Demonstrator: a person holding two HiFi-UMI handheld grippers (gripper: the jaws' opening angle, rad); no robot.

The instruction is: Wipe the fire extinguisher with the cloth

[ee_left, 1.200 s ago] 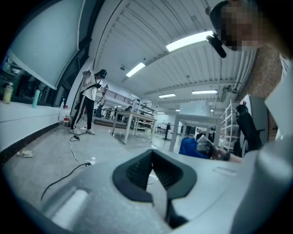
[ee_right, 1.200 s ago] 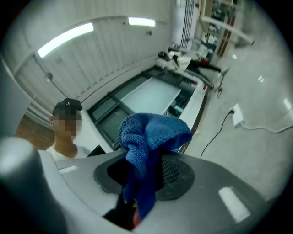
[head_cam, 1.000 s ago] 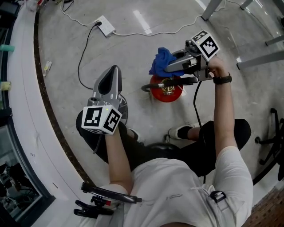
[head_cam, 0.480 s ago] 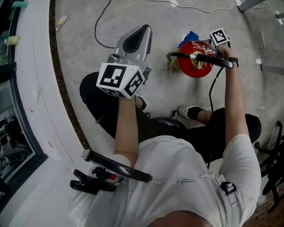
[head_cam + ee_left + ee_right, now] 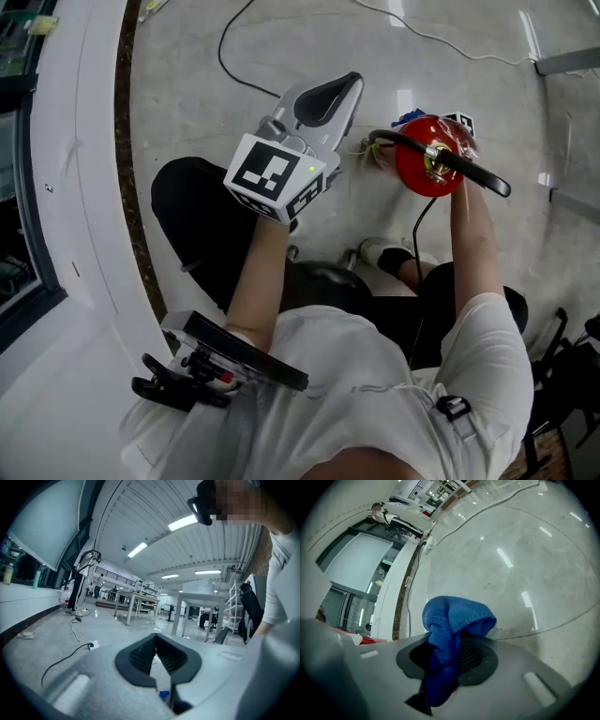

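The red fire extinguisher (image 5: 430, 169) stands on the floor between the person's feet, its black handle (image 5: 469, 167) pointing right. My right gripper is mostly hidden behind it. Only its marker cube (image 5: 461, 122) and a bit of the blue cloth (image 5: 408, 119) show at the far side. In the right gripper view the right gripper (image 5: 447, 653) is shut on the blue cloth (image 5: 454, 616), which bunches up out of the jaws. My left gripper (image 5: 323, 98) hovers just left of the extinguisher with nothing in it. In its own view the left gripper (image 5: 158, 651) has its jaws together.
A white curved ledge (image 5: 84, 187) runs along the left. A black cable (image 5: 234, 70) and a white cable (image 5: 441, 42) lie on the concrete floor beyond the extinguisher. The person's shoe (image 5: 375, 251) is just below it. A black clamp (image 5: 187, 380) hangs at the waist.
The right gripper with the cloth went from the extinguisher's top down its far side and is now mostly hidden. The left gripper rose and came closer to the extinguisher.
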